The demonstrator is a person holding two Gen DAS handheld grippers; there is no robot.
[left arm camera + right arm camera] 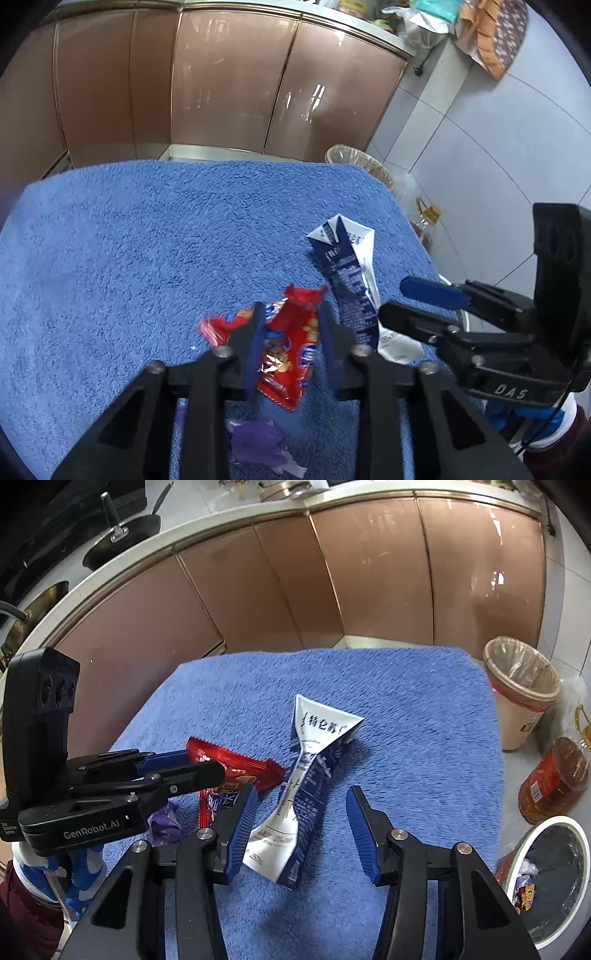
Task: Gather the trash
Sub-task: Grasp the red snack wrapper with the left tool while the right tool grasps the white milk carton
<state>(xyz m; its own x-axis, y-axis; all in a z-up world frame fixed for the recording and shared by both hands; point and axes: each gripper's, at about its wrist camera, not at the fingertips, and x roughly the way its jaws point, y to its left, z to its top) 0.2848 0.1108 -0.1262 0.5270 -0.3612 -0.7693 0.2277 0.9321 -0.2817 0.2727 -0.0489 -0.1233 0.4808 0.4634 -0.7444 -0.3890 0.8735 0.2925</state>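
A crumpled red snack wrapper (291,350) lies on the blue towel (147,240), between the fingers of my left gripper (291,325), which is open around it. A flattened blue-and-white milk carton (306,786) lies beside it, between the open fingers of my right gripper (301,812). The carton (351,280) also shows in the left wrist view, with the right gripper (399,299) at its right. The red wrapper (236,764) and the left gripper (199,764) show in the right wrist view. A purple wrapper (258,443) lies under the left gripper.
A white bin with a black liner (550,878) holding some trash stands at the lower right of the towel (406,720). A beige lined bin (521,686), a jar (554,779) and an oil bottle (424,221) stand on the tiled floor. Brown cabinets (221,92) are behind.
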